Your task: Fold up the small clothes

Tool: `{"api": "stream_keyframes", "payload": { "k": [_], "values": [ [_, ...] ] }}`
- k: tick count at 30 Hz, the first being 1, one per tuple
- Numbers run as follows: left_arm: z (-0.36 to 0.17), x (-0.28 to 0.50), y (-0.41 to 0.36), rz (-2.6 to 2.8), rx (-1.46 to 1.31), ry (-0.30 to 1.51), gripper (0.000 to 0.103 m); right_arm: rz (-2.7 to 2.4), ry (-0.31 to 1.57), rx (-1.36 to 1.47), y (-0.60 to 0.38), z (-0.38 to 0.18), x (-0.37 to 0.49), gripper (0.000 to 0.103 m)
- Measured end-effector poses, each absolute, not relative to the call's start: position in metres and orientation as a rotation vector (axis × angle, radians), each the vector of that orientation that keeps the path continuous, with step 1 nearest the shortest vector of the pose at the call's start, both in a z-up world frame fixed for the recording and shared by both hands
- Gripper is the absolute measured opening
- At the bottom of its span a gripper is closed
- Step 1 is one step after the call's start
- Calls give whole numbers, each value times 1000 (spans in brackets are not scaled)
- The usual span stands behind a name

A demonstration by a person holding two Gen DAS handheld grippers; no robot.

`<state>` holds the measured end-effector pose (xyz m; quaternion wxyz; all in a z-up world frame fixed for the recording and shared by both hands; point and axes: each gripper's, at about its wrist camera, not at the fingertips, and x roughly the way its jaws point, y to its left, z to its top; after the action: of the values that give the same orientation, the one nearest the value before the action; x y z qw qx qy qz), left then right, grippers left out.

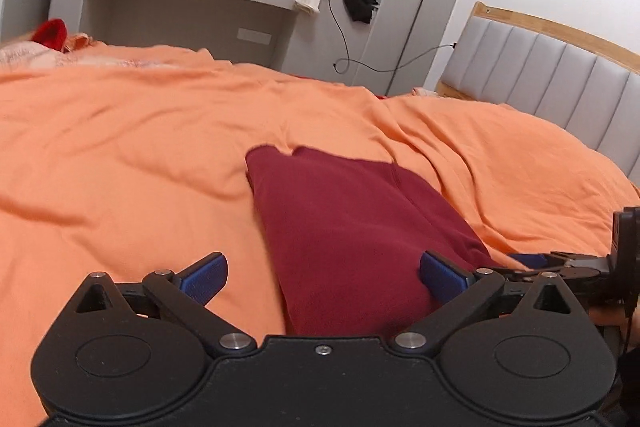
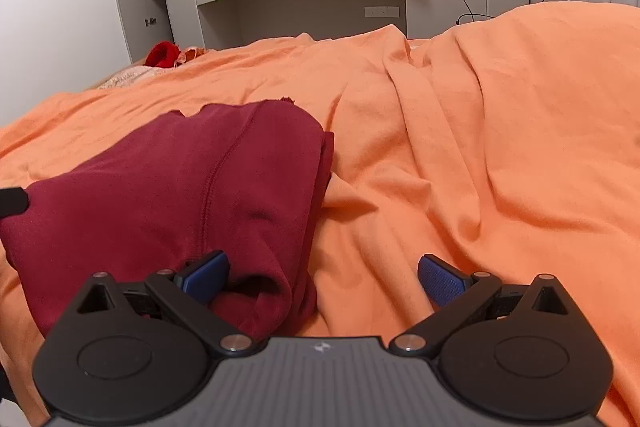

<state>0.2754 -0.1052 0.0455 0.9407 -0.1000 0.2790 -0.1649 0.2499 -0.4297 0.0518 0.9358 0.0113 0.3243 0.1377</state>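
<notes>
The dark red, soft knit garment (image 1: 352,227), already doubled over, lies on the orange bedsheet (image 1: 120,147) at 12 o'clock of the left gripper (image 1: 322,277) and 10 o'clock of the right gripper (image 2: 322,277). Both claws gape wide, holding nothing. It looks light, limp and thick; pinch near corners. Only the right view shows its stacked side edge (image 2: 326,163).

A wide stretch of rumpled orange cotton bedspread (image 1: 120,147) is lying bare to the left, giving a gripper plenty of room to pass. The folded dark red fleece garment (image 1: 348,227) is taking up the middle. To the right, a raised orange ridge of bedding (image 2: 520,99) is crowding the way, and the grey padded headboard with a wooden rim (image 1: 560,79) is closing that side.
</notes>
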Motion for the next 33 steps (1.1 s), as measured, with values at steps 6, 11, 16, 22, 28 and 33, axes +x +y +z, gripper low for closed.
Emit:
{"api": "stream_keyframes", "payload": {
  "k": [6,11,16,22,28,33],
  "values": [
    [13,274,-108,-370,-139,590,103,270,636,-41,-423,51,245,103],
    [-11,274,-95,-415,-227,571,103,265,631,-51,-423,55,244,103],
    [-20,265,-98,-412,-226,481,103,290,622,127,-438,63,247,103],
    [-19,265,-97,-416,-234,478,103,230,574,454,-467,57,253,102],
    [-19,263,-97,-415,-234,475,103,284,557,479,-468,52,266,70],
    [-19,263,-97,-415,-235,474,103,286,561,428,-449,48,279,38]
  ]
}}
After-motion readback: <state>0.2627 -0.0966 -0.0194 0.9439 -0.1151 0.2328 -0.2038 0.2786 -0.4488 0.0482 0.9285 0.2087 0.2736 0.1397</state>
